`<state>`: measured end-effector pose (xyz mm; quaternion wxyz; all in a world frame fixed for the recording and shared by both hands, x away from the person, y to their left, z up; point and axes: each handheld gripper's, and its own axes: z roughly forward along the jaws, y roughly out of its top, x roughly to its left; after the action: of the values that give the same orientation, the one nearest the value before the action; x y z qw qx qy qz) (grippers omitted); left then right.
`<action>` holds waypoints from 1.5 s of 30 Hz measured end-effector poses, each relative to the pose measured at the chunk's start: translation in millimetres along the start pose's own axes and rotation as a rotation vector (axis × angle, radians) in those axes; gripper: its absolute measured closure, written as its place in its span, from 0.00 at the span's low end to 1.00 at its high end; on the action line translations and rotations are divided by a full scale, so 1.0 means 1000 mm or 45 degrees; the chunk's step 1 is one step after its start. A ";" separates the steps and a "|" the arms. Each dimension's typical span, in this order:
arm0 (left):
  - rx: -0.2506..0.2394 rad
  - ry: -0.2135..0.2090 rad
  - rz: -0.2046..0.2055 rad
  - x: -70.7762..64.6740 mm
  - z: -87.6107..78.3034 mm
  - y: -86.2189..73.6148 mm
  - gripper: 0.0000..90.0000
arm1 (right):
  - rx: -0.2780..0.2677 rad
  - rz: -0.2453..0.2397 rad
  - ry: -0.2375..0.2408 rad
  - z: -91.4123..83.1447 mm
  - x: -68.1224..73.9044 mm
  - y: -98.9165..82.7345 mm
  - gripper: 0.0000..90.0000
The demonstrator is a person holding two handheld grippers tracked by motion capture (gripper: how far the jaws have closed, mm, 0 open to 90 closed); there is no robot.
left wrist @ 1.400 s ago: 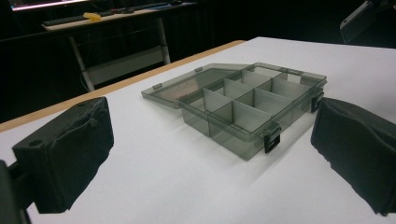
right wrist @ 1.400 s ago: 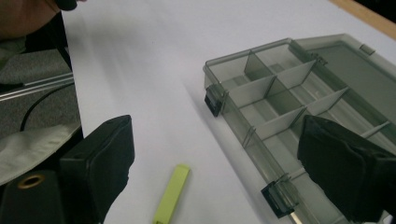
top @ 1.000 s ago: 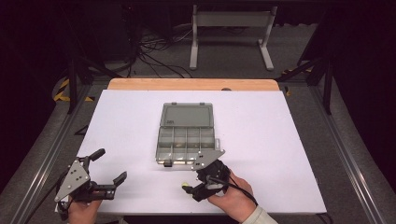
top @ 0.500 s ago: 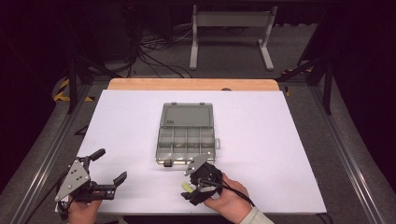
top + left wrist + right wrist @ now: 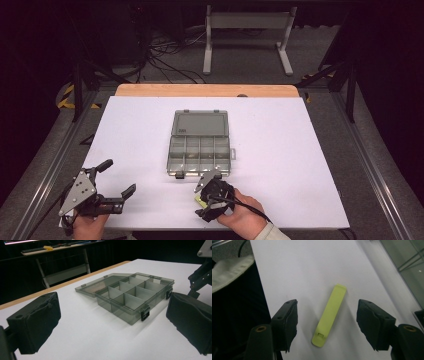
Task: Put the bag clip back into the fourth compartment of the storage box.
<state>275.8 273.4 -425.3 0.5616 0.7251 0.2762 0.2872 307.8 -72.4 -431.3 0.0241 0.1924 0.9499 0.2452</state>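
Yellow-green clip: laid flat on white table, between right gripper jaws, untouched
Right gripper: jaws spread
Left gripper: jaws spread, nothing held
Compartment box: lid open, mid-table

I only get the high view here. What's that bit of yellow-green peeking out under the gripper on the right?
Observer: A flat lime-green plastic strip lying on the white table; the right gripper is open, one jaw on each side of it.
Operator: Is anything in the grey box?
Observer: The left gripper view looks into the compartment box; the compartments it shows are empty.
Operator: And its lid?
Observer: The lid is open and lies flat on the table behind the compartments.
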 end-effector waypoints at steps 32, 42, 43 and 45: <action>0.005 0.004 0.006 0.000 -0.001 0.001 0.01 | -0.037 0.071 -0.037 -0.001 0.002 0.000 0.87; 0.006 0.007 0.007 0.000 -0.001 0.001 0.01 | -0.082 0.035 -0.060 -0.020 0.004 0.004 0.87; 0.005 0.007 0.009 0.000 -0.001 0.001 0.01 | -0.091 0.033 -0.067 -0.022 0.003 0.005 0.87; 0.001 0.009 0.003 0.000 0.000 0.001 0.01 | -0.110 0.035 -0.066 -0.029 0.000 0.006 0.87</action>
<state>275.2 273.3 -424.6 0.5602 0.7246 0.2773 0.2903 306.1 -80.7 -402.9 0.0537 0.2106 0.9348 0.2811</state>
